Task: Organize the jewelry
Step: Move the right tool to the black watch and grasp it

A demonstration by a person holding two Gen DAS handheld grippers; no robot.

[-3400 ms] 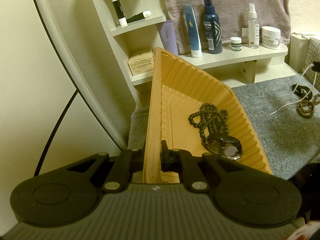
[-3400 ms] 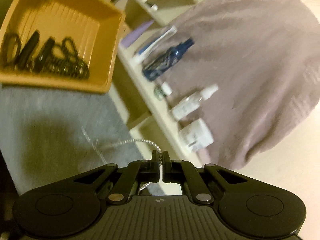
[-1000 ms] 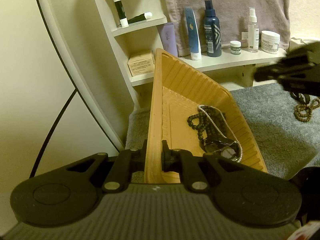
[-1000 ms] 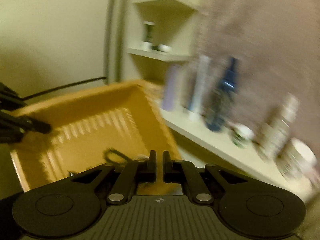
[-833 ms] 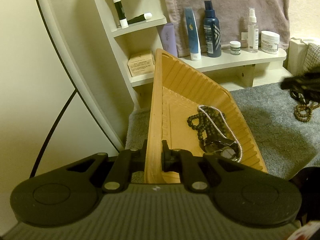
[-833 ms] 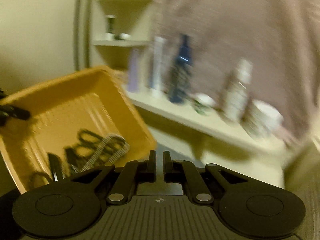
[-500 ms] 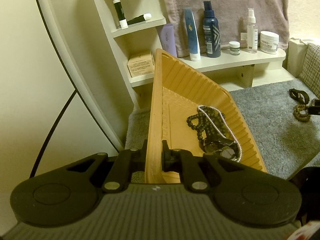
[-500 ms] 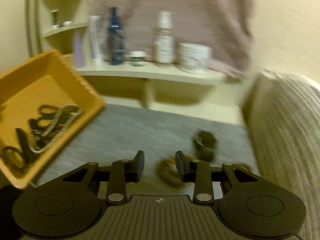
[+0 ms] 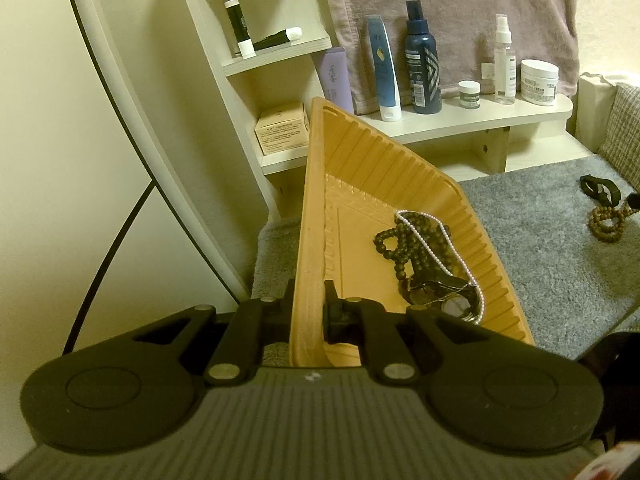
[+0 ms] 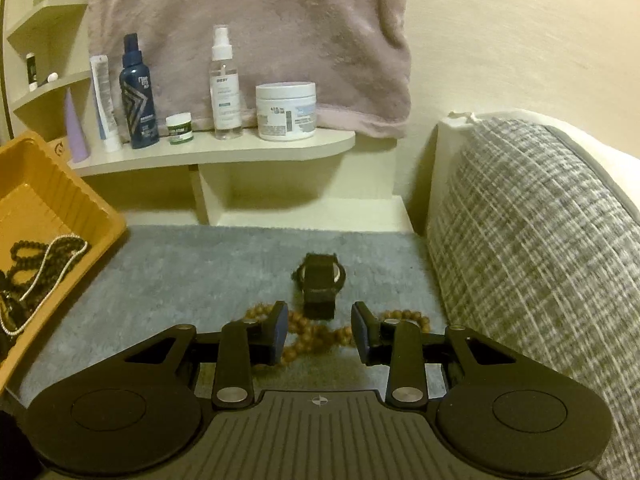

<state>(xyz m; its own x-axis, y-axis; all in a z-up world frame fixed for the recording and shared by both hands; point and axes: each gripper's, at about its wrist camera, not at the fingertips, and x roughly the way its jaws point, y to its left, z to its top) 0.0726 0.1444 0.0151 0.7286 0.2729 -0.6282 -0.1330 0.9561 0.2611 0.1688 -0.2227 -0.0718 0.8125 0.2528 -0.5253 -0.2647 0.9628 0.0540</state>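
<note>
My left gripper (image 9: 307,304) is shut on the near wall of the orange ribbed tray (image 9: 360,168) and holds it tilted. In the tray lie a dark bead bracelet (image 9: 394,240), a thin white bead chain (image 9: 444,240) and a watch (image 9: 444,300). In the right wrist view the tray (image 10: 48,184) is at the left edge. My right gripper (image 10: 319,314) is open, low over the grey mat (image 10: 180,272). A brown wooden bead bracelet (image 10: 316,330) lies between and below its fingers, untouched. A black watch (image 10: 320,280) lies just beyond the beads.
A cream shelf (image 10: 240,152) behind the mat carries bottles, a tube and jars, with a mauve towel (image 10: 248,20) hanging over it. A checked grey cushion (image 10: 540,240) rises close on the right. Corner shelves (image 9: 276,52) hold small tubes and a box.
My right gripper swung away from the tray, rightward and down to the brown beads, and its jaws opened. The white chain it held earlier now lies in the tray. The left gripper kept still.
</note>
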